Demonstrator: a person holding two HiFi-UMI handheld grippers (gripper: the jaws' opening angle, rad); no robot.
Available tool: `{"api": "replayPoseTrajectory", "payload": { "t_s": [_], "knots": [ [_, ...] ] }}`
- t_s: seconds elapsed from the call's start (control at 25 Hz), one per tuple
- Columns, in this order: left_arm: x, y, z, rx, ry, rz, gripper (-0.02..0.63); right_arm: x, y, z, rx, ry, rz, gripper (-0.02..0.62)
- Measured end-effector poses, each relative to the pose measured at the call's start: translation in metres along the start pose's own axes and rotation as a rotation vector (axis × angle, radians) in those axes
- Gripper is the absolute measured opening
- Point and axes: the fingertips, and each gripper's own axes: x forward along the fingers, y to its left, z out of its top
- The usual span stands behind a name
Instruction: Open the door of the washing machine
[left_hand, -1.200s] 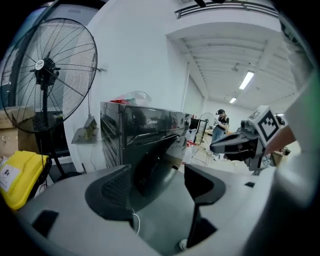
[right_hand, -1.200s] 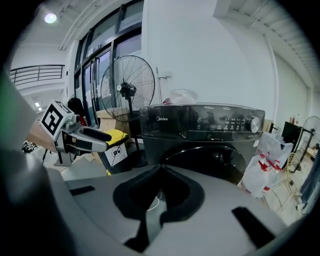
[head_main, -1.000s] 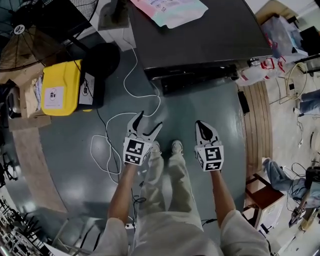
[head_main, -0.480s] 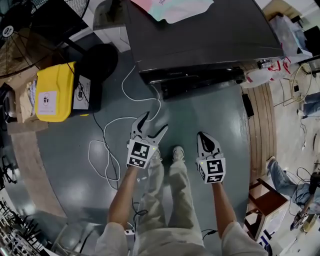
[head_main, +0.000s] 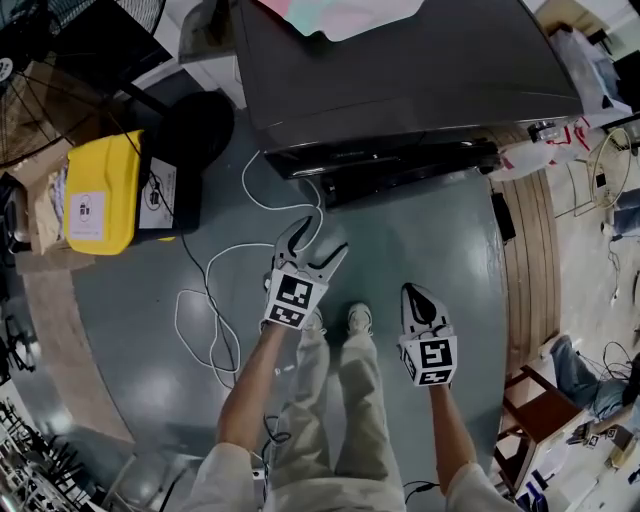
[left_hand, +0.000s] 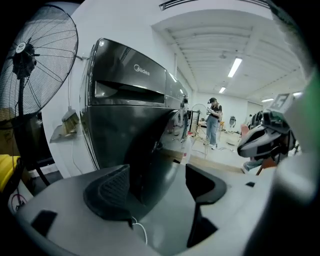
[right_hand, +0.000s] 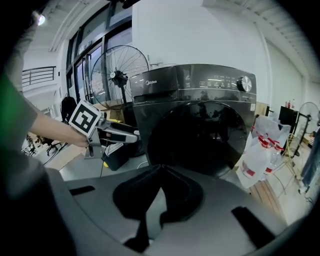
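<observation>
The dark washing machine (head_main: 400, 80) fills the top of the head view, its front (head_main: 400, 178) facing me. In the right gripper view its round dark door (right_hand: 200, 137) is closed below the control panel. My left gripper (head_main: 318, 240) is open and empty, just short of the machine's lower left front. It points at the machine's left corner (left_hand: 130, 100) in the left gripper view. My right gripper (head_main: 420, 293) hangs farther back on the right, jaws shut on nothing, tips (right_hand: 159, 171) meeting in front of the door.
A white cable (head_main: 210, 290) loops over the grey floor left of my feet. A yellow case (head_main: 100, 195) and a standing fan (right_hand: 119, 75) are at the left. Plastic bottles (right_hand: 260, 155) stand right of the machine. A wooden chair (head_main: 535, 420) is at the lower right.
The left gripper has moved forward, closer to the machine's front, still open. The right gripper stays back and shut. The machine looms larger as I step nearer.
</observation>
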Motion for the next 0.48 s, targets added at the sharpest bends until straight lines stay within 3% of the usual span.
{"api": "replayPoseTrajectory", "payload": {
  "t_s": [0.48],
  "knots": [
    [0.061, 0.009, -0.001, 0.059, 0.020, -0.013, 0.328, 0.010, -0.018, -0.021, 0.027, 0.012, -0.012, -0.002]
  ]
}}
